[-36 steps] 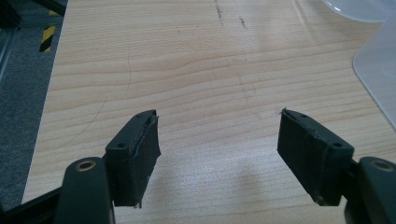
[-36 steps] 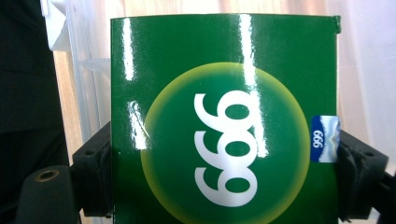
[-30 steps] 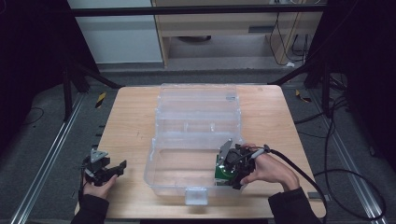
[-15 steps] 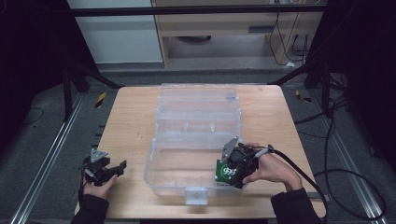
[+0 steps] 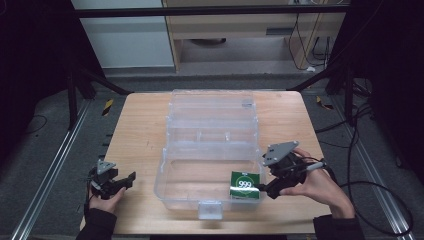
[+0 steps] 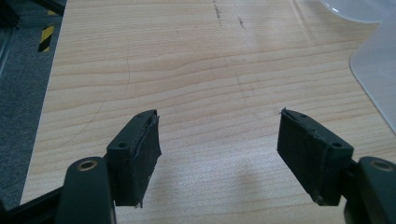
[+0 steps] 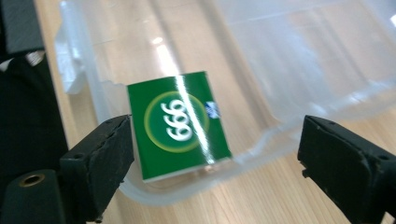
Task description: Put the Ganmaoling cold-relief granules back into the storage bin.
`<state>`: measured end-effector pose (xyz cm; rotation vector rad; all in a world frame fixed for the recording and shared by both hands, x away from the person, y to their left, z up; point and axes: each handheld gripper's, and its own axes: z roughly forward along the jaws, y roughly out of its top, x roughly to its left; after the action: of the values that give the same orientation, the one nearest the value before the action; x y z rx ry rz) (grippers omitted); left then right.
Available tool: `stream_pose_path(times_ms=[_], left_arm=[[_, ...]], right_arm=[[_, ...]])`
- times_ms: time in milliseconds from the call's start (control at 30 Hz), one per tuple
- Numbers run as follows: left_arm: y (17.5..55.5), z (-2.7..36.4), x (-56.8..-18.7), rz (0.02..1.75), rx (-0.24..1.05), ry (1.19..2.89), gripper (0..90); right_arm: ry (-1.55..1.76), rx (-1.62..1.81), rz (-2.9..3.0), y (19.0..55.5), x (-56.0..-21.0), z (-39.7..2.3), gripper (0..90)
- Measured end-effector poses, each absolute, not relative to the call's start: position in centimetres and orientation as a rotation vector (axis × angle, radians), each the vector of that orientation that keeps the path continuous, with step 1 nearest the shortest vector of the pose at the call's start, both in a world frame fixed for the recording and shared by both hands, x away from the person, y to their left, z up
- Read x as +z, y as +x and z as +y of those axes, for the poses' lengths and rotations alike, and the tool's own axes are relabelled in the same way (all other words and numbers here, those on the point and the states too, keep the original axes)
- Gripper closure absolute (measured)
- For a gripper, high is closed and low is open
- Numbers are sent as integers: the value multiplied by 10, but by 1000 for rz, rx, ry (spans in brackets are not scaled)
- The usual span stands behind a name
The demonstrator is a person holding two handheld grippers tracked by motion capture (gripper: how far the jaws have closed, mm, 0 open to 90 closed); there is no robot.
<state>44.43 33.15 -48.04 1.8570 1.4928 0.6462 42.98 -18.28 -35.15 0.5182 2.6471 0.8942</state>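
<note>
The green box marked 999 is lying flat inside the clear plastic case, just ahead of the right tongs – released, jaws spread wide, straddling the case's wall. The left tongs are idling over bare desk – released, well apart from the box.

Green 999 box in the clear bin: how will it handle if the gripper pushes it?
The green box lies flat in the clear bin, so it likely slides, not rolls. Its glossy face may be slippery. It looks like thin card, probably light and crushable.
</note>
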Motion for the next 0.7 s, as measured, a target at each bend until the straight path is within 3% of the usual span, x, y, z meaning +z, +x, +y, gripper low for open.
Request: stream_pose_path(times_ms=[700], left_arm=[[444,331,-480,1491,645,1858,298]], right_arm=[[1035,1029,2262,427,-406,-247,45]])
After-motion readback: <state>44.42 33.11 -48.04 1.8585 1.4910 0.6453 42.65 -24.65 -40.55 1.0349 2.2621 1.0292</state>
